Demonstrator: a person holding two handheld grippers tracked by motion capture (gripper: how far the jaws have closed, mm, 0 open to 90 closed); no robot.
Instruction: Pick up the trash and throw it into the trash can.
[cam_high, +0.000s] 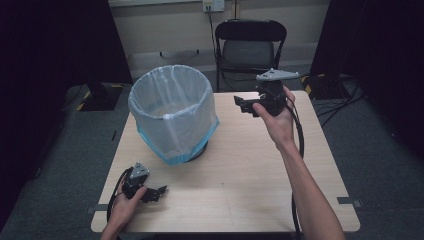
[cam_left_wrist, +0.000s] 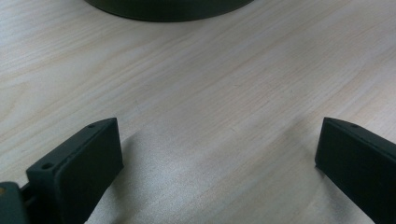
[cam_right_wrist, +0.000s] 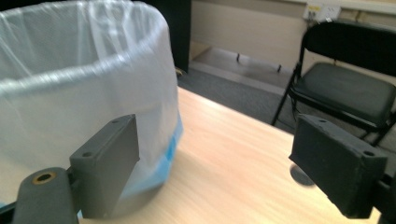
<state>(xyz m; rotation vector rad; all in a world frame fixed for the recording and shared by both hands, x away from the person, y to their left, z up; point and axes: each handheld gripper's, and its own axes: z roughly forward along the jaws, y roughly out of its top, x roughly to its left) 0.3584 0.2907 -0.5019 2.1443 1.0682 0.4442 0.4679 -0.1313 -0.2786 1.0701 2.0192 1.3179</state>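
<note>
Bin beside wide-open, empty right claw

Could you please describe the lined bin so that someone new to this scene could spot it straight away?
Start at the light wooden table and look to its far left part. There stands a round dark bin, lined with a translucent white bag that has a blue edge draped outside. It is the one tall thing standing there; the right hand-held gripper points toward it.

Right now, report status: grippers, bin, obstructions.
Left gripper open, low over table. Right gripper open, raised, aimed at bin. Bin bagged, upright. Nothing between.
</note>
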